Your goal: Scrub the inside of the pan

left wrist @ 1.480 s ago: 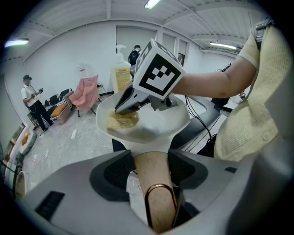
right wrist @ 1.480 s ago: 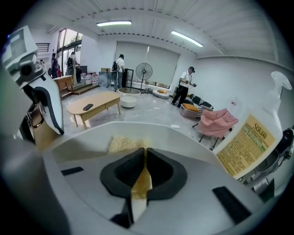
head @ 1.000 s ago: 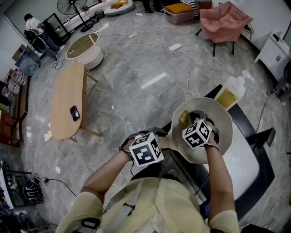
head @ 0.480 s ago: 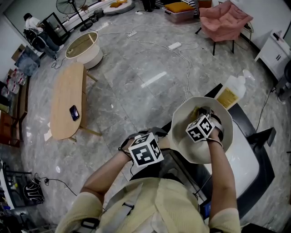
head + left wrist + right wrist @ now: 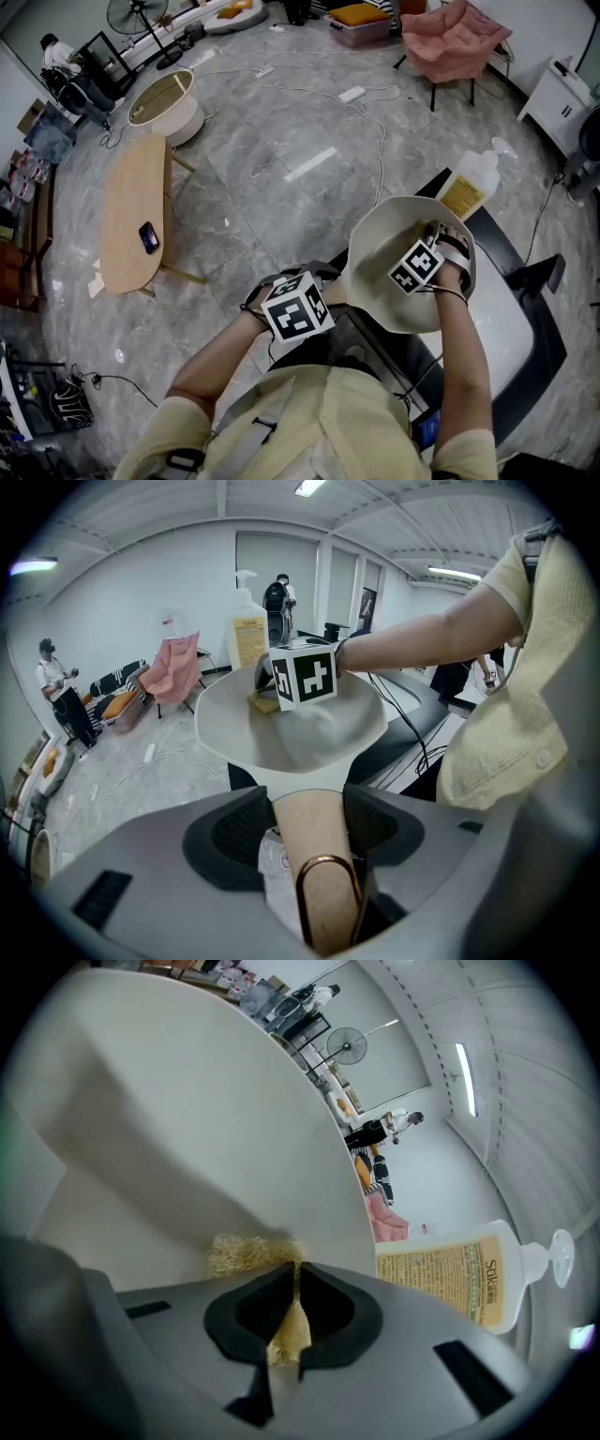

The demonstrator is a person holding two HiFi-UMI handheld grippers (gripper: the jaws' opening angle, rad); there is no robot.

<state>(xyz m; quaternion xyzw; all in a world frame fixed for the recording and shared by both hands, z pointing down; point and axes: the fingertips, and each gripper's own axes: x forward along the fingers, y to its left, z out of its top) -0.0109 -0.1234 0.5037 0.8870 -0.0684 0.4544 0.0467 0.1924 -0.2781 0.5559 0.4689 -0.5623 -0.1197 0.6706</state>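
While our left gripper (image 5: 309, 819) clamps its jaws on the pan's wooden handle (image 5: 317, 883), our right gripper (image 5: 292, 1283) has its jaws pinched together on a frayed yellow scrubber (image 5: 246, 1252). The scrubber's loose end touches the inside wall of the cream pan (image 5: 187, 1119). A soap bottle (image 5: 455, 1274) stands just beyond the pan's far rim.

The pan (image 5: 375, 262) is hanging over the tabletop's (image 5: 511, 323) left edge, with its handle (image 5: 314, 864) lying between the left hand-held gripper's (image 5: 312, 822) jaws. The right hand-held gripper (image 5: 433, 236) is reaching inside the pan and pinching a scrubber (image 5: 246, 1252) against its wall. A bottle (image 5: 473, 183) is standing just behind the pan.
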